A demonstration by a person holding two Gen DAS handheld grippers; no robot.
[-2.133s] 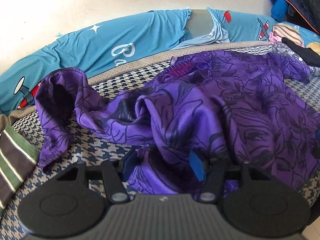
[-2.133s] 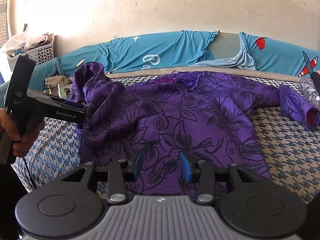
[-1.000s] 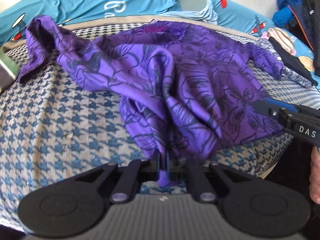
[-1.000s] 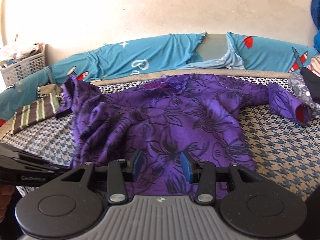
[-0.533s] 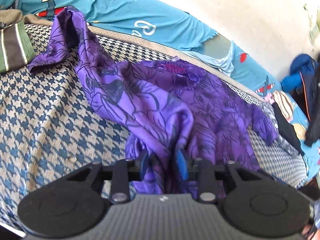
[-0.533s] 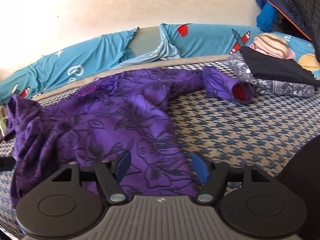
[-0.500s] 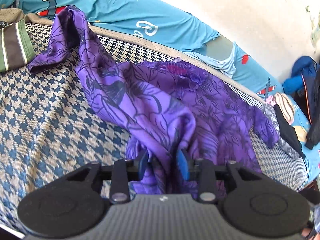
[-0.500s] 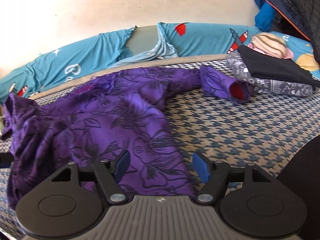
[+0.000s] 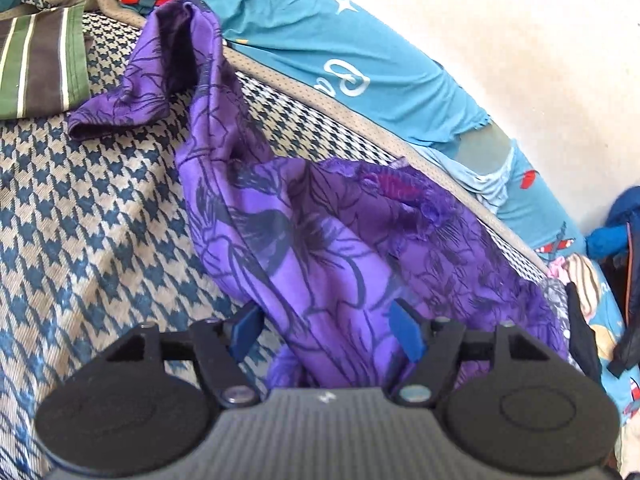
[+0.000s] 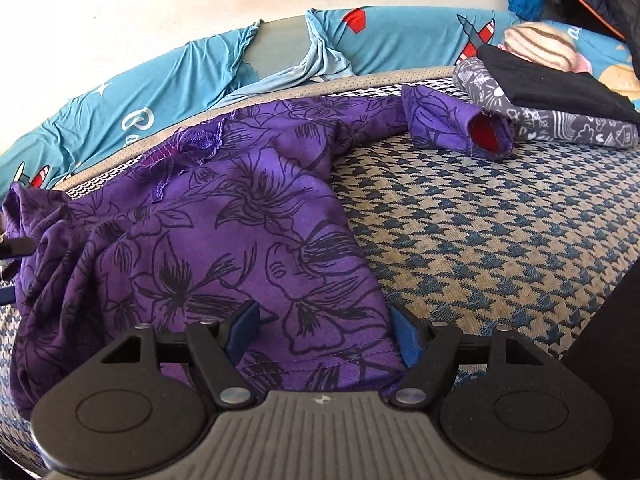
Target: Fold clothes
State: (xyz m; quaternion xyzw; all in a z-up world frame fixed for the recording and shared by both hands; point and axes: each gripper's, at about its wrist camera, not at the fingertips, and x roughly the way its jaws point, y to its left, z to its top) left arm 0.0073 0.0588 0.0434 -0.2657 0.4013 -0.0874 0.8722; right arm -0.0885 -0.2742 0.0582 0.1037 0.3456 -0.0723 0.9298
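A purple shirt with black flower outlines (image 9: 312, 240) lies crumpled on the houndstooth bed cover (image 9: 80, 208). My left gripper (image 9: 324, 330) hovers low over its bunched left side. Its jaws are opening, and a fold of the fabric lies loose between the blue pads (image 9: 244, 326), which do not press it. In the right wrist view the shirt (image 10: 224, 240) lies flatter. My right gripper (image 10: 324, 330) stands open over the hem, near the shirt's right bottom corner, with cloth between the pads but unpinched. One sleeve, its cuff (image 10: 486, 132) lined red, stretches to the right.
A folded green and brown striped garment (image 9: 40, 64) lies at the far left. A stack of folded grey patterned and black clothes (image 10: 552, 116) sits beyond the red-lined cuff. A teal cartoon-print sheet (image 10: 160, 84) runs along the wall. Bare bed cover (image 10: 480, 220) shows right of the shirt.
My left gripper was shut on a bunch of the shirt; its jaws have parted and the fold has dropped loose. The right jaws widened and shifted toward the shirt's right hem corner.
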